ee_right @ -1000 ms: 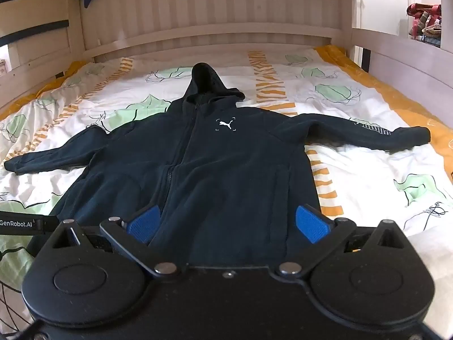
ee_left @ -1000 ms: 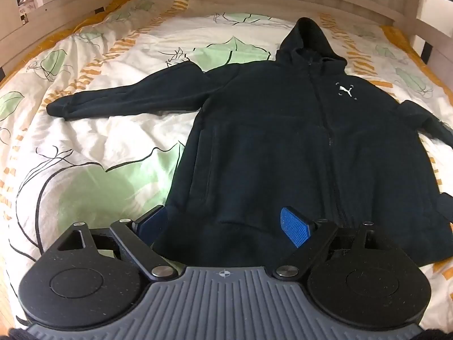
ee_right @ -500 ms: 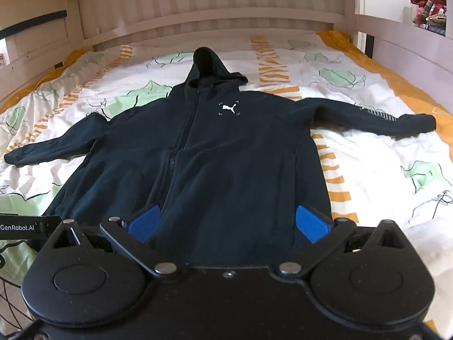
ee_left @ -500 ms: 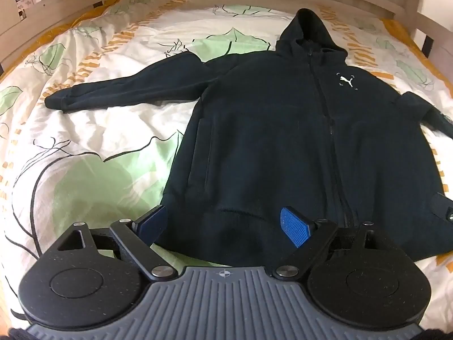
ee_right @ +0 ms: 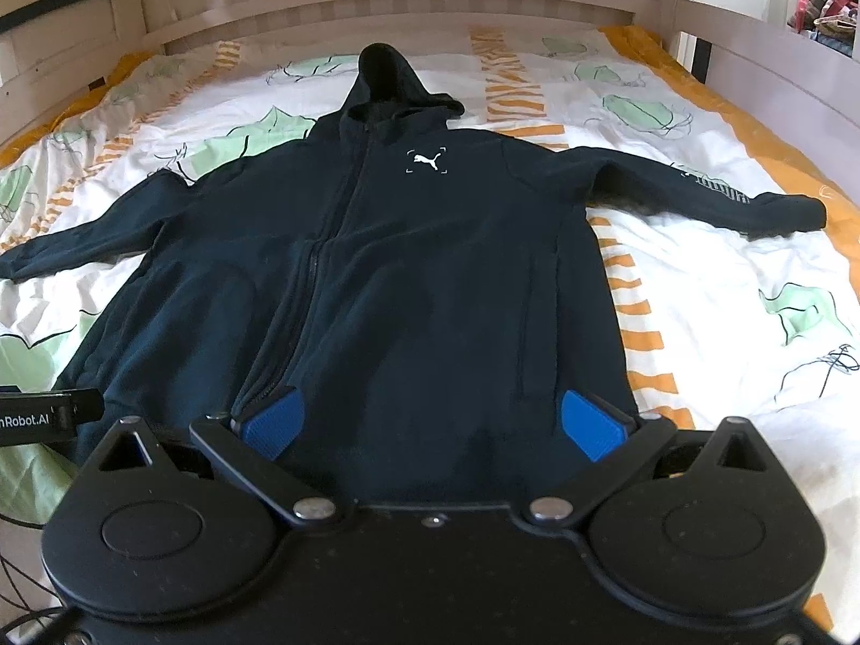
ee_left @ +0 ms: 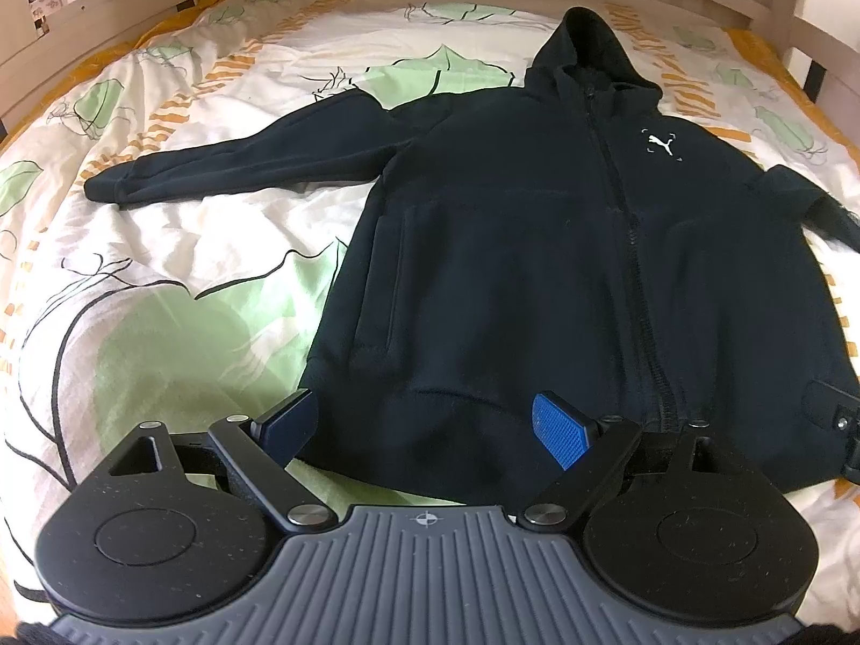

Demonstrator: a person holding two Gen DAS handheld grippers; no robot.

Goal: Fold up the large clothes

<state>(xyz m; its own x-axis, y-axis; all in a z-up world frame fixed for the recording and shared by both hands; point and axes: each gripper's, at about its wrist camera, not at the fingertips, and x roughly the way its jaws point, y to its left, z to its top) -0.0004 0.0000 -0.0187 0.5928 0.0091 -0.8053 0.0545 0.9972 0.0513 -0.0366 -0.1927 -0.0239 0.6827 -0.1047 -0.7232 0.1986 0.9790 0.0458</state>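
A black zip hoodie (ee_left: 537, 247) (ee_right: 430, 269) with a small white chest logo lies flat, front up, on the bed, hood toward the headboard and both sleeves spread out sideways. My left gripper (ee_left: 424, 424) hovers open over the hoodie's bottom left hem, blue pads wide apart, nothing between them. My right gripper (ee_right: 432, 422) hangs open above the bottom hem on the right half, straddling the cloth without pressing it. The left sleeve (ee_left: 231, 172) reaches out to the left; the right sleeve (ee_right: 715, 193) stretches toward the orange edge.
The bed cover (ee_left: 177, 269) is white with green leaves and orange stripes, wrinkled at the left. Pale wooden rails (ee_right: 376, 5) enclose the bed at head and sides. The other gripper's body (ee_right: 37, 414) shows at the left edge of the right wrist view. Clothes (ee_right: 822, 0) pile beyond the right rail.
Both views have tipped slightly downward, so the hoodie sits higher and nearer the top of each frame. Both grippers stay open; the hoodie has not moved.
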